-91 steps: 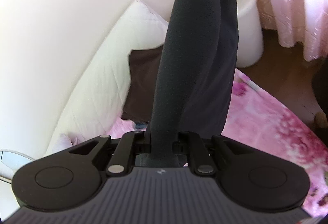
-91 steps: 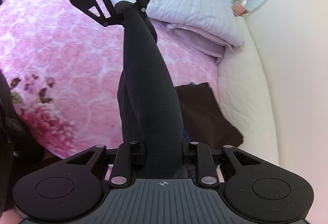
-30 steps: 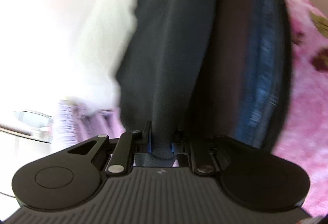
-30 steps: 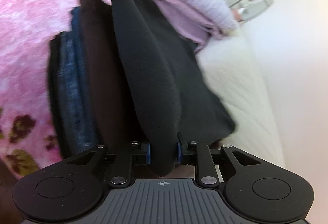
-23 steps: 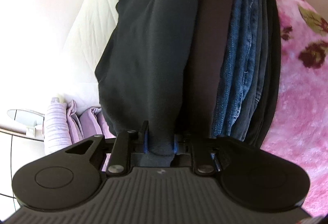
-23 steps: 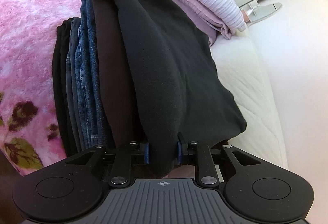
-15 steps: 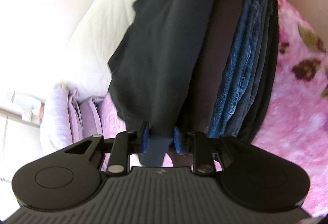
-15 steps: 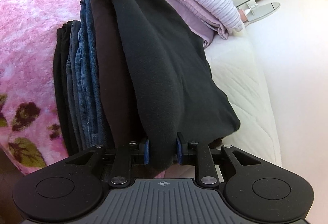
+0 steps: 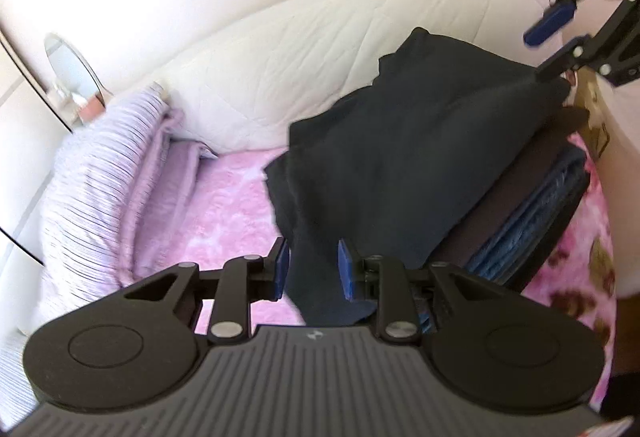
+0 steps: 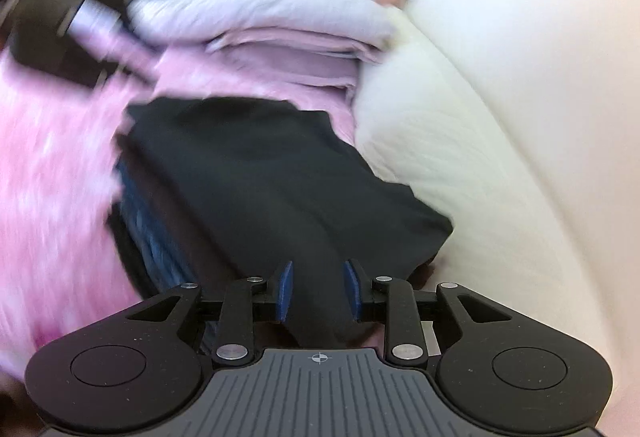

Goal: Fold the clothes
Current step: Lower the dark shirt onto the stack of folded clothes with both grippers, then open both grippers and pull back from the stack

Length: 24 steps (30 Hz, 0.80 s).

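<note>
The folded black garment [image 9: 420, 153] lies flat on top of a stack of folded clothes, over a brown piece [image 9: 496, 209] and blue jeans [image 9: 536, 205]. My left gripper [image 9: 314, 269] hovers above its near edge with the pads apart and not pressing the cloth. In the blurred right wrist view my right gripper [image 10: 318, 291] hangs over the garment [image 10: 280, 189], its jaws opening with nothing pinched. From the left wrist view the right gripper [image 9: 538, 53] shows lifted at the garment's far corner, open. The left gripper [image 10: 132, 53] is a dark blur beyond the stack.
The stack sits on a pink flowered bedspread [image 9: 224, 205]. A white quilted mattress [image 9: 320, 49] stands along the wall behind it. Folded lilac striped bedding [image 9: 100, 173] lies to the left. A small round mirror [image 9: 72, 69] stands beyond that.
Both grippers have let go of the black garment, risen and rolled. The garment, hanging between them a second ago, now rests flat on the stack.
</note>
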Motion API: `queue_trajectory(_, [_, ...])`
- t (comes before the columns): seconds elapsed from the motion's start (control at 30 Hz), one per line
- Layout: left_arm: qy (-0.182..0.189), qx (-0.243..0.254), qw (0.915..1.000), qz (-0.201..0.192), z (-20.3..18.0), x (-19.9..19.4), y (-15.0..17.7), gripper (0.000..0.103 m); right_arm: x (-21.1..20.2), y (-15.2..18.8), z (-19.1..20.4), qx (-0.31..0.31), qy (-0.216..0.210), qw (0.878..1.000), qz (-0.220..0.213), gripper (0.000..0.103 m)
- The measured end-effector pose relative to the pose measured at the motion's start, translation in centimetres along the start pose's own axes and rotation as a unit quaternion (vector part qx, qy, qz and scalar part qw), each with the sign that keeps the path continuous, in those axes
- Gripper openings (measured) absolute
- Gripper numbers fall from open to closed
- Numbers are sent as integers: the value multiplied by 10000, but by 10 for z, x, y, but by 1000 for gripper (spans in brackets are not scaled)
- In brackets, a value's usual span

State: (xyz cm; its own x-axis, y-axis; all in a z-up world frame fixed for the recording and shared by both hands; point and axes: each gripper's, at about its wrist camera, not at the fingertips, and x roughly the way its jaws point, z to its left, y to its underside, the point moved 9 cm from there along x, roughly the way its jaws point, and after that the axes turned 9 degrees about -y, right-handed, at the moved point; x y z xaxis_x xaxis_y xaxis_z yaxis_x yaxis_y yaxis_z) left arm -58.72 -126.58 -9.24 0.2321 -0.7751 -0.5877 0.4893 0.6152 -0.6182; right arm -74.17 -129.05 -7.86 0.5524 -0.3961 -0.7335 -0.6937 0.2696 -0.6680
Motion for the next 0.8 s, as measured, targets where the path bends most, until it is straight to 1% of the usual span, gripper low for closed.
queue_trajectory(0.07, [144, -27, 9996, 222, -12, 18, 3, 23, 19, 6, -12, 809, -177, 9965, 98, 27])
queue_trajectory(0.1, [206, 8, 9991, 366, -19, 25, 6, 23, 27, 10, -16, 1105, -295, 9933, 154, 27])
queue_trajectory(0.17, [313, 79, 9976, 613, -30, 38, 12, 23, 34, 19, -20, 1447, -503, 9877, 309, 27])
queue_trajectory(0.2, [337, 117, 9971, 668, -33, 41, 14, 23, 37, 23, -22, 1611, -606, 9843, 387, 27])
queue_trajectory(0.3, [367, 104, 9968, 705, -33, 39, 15, 22, 28, 24, -22, 1517, -690, 9847, 506, 27])
queue_trajectory(0.4, [403, 35, 9959, 812, -31, 40, 20, 22, 28, 28, -26, 1607, -794, 9824, 518, 27])
queue_trajectory(0.57, [444, -160, 9941, 979, -22, 34, 20, 24, 22, 23, -35, 2181, -898, 9714, 284, 28])
queue_trajectory(0.63, [401, -382, 9927, 1074, -14, 24, 20, 29, 15, 19, -37, 2443, -901, 9653, 177, 28])
queue_trajectory(0.7, [336, -646, 9904, 1175, -6, 10, 21, 30, 8, 17, -39, 2701, -825, 9592, 118, 28])
queue_trajectory(0.73, [299, -782, 9889, 1231, -3, 1, 23, 32, 3, 18, -40, 2833, -748, 9561, 107, 31])
queue_trajectory(0.77, [263, -918, 9871, 1287, 0, -7, 26, 33, -2, 21, -40, 2977, -623, 9526, 96, 36])
queue_trajectory(0.8, [224, -1041, 9852, 1340, 2, -16, 29, 37, -8, 24, -40, 3122, -493, 9487, 86, 55])
